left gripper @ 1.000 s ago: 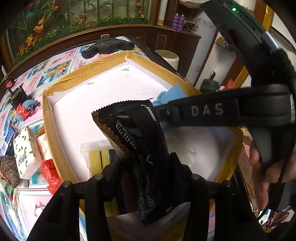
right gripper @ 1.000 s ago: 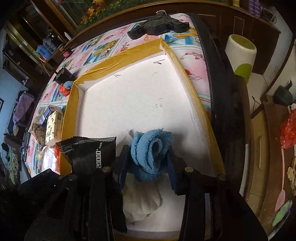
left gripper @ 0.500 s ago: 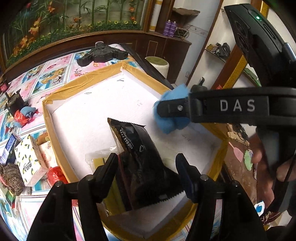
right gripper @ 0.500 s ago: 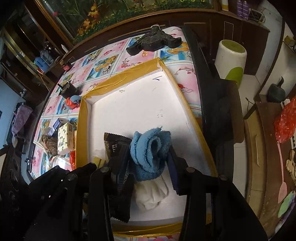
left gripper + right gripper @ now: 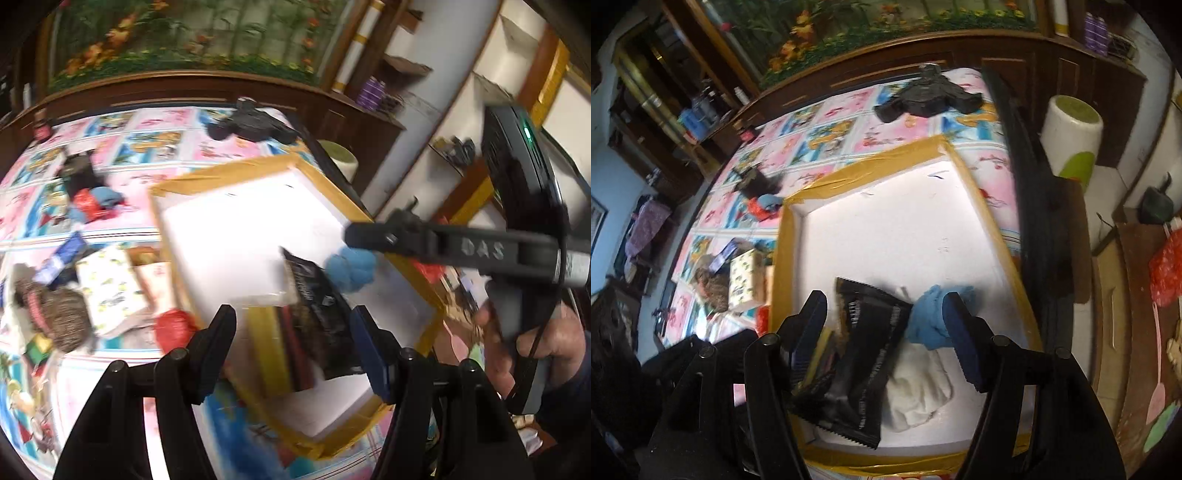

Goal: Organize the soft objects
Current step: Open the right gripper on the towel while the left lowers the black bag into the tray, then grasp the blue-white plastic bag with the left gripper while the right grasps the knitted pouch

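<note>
Released since a second ago: black foil packet (image 5: 866, 354) and blue rolled towel (image 5: 932, 317), both now lying loose in the white foam tray (image 5: 886, 229), both tools lifted clear above them. Left gripper (image 5: 291, 347) parted, nothing pressed between its pads. Right gripper (image 5: 886, 332) with jaws opening, no pad touching the packet or towel seen beneath the gap. Packet glossy, crinkled, flat and oblong, sawtooth-cut at both short ends; long axis running from the tray's near edge toward its middle, leaning slightly left in the right wrist view. Towel soft, looped terry, bunched into a rough ball just right of the packet's far end. Crumpled white cloth (image 5: 919, 391) below the towel, touching the packet's right side. Tray rim wrapped in shiny yellow-brown tape.
</note>
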`<move>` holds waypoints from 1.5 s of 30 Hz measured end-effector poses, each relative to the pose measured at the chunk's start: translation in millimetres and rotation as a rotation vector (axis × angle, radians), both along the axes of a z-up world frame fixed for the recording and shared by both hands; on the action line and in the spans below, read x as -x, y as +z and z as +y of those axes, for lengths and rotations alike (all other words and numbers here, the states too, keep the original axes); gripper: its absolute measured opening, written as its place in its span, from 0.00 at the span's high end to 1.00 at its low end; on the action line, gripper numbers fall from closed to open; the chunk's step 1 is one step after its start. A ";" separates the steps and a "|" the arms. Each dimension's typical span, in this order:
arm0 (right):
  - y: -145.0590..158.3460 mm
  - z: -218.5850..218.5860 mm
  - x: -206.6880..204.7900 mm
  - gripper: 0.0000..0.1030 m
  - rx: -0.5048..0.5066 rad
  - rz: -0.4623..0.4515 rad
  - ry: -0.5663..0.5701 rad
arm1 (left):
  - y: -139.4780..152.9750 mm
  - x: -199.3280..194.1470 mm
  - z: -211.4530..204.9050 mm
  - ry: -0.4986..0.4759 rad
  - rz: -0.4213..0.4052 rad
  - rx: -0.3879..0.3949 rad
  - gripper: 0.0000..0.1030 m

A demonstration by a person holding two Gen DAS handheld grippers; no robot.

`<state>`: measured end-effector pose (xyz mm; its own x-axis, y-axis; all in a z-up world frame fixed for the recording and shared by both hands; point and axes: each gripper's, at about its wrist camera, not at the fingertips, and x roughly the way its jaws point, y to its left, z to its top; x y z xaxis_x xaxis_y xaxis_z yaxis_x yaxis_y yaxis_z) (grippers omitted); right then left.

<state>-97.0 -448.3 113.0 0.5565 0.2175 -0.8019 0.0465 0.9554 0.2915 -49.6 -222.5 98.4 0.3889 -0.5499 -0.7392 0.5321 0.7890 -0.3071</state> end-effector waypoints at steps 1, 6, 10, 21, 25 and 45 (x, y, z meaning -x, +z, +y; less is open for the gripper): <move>0.9 4.0 0.0 0.36 -0.009 -0.001 0.026 | 2.4 -2.2 10.8 0.039 -0.001 0.004 0.37; 0.7 26.8 -1.7 0.36 -0.071 0.009 0.134 | 2.1 -8.3 89.2 0.265 0.021 0.009 0.37; -3.3 45.0 -1.1 0.36 -0.101 0.012 0.180 | -10.8 -26.0 147.7 0.428 0.062 -0.069 0.37; -10.0 75.5 12.1 0.36 -0.104 0.028 0.227 | -45.7 -112.6 228.8 0.591 0.241 -0.052 0.37; -10.5 82.0 19.4 0.36 -0.092 0.033 0.236 | -66.7 -146.3 231.1 0.596 0.288 -0.071 0.37; -10.3 206.0 -21.7 0.36 0.069 0.021 0.604 | -65.4 -8.7 223.8 0.517 0.155 -0.101 0.61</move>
